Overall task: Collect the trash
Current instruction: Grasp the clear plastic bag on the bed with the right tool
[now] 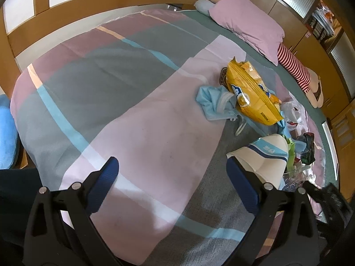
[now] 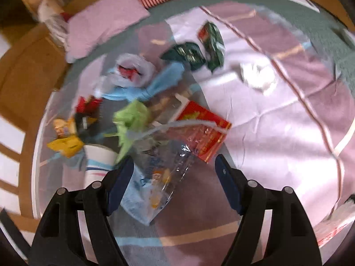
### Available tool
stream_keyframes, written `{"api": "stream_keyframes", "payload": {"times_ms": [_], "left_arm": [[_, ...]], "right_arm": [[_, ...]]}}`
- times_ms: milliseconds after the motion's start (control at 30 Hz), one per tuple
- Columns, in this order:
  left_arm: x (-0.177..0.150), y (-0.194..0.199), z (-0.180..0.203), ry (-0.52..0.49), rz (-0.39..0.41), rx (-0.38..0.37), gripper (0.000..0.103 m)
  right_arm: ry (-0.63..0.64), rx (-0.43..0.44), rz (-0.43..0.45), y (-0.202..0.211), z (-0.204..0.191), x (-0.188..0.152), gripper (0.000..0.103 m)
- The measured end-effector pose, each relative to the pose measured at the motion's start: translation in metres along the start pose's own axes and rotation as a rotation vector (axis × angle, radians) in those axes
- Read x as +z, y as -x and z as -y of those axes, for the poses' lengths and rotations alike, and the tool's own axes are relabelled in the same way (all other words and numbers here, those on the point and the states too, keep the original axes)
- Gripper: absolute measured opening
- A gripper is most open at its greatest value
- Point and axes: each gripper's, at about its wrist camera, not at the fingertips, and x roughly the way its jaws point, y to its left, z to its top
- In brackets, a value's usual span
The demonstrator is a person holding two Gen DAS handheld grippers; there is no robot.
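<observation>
Two grippers empty: right gripper (image 2: 174, 171) fingers wide over clear wrapper (image 2: 164, 173), lower centre of frame on bed (image 2: 277, 115); left gripper (image 1: 172, 175) also wide. Lower squarely, pinch wrapper only, not bedcover.

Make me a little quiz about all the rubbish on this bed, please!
1. True or false: the right gripper is squeezing the red packet.
2. Which lies nearest the pink pillow? A) yellow snack bag B) paper cup C) blue slipper
3. Fill in: the crumpled white tissue lies on the ____.

Key: 1 false, its jaws stand open above a clear wrapper; 2 A; 3 quilt.
</observation>
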Motion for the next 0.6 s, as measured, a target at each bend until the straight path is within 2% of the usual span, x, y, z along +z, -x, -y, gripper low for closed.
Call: {"api": "stream_keyframes", "payload": {"times_ms": [67,133,200,233,300,467,600], "left_arm": [[0.0,0.0,0.0,0.0,-0.001,-0.009,0.097],[0.0,0.001,0.003,-0.013,0.0,-0.026,0.097],[-0.001,0.002,0.008,-0.04,0.004,-0.054,0.097],[-0.002,0.003,0.01,-0.048,0.006,-0.065,0.097],[-0.003,0.005,0.015,-0.069,0.014,-0.094,0.097],[0.0,0.014,0.03,-0.12,0.076,-0.135,0.098],[0.002,0.013,0.053,-0.197,0.085,-0.185,0.099]], "right_arm": [[-0.018,0.057,-0.023,-0.011,0.002,-0.002,0.074],[0.002,0.098,-0.024,-0.015,0.001,-0.006,0.065],[0.044,0.123,-0.04,-0.016,-0.004,-0.01,0.028],[0.07,0.139,-0.045,-0.014,-0.006,-0.012,0.019],[0.11,0.148,-0.031,-0.005,-0.008,-0.015,0.01],[0.194,0.14,0.046,0.038,-0.001,-0.022,0.008],[0.214,0.117,0.121,0.078,0.025,-0.026,0.008]]}}
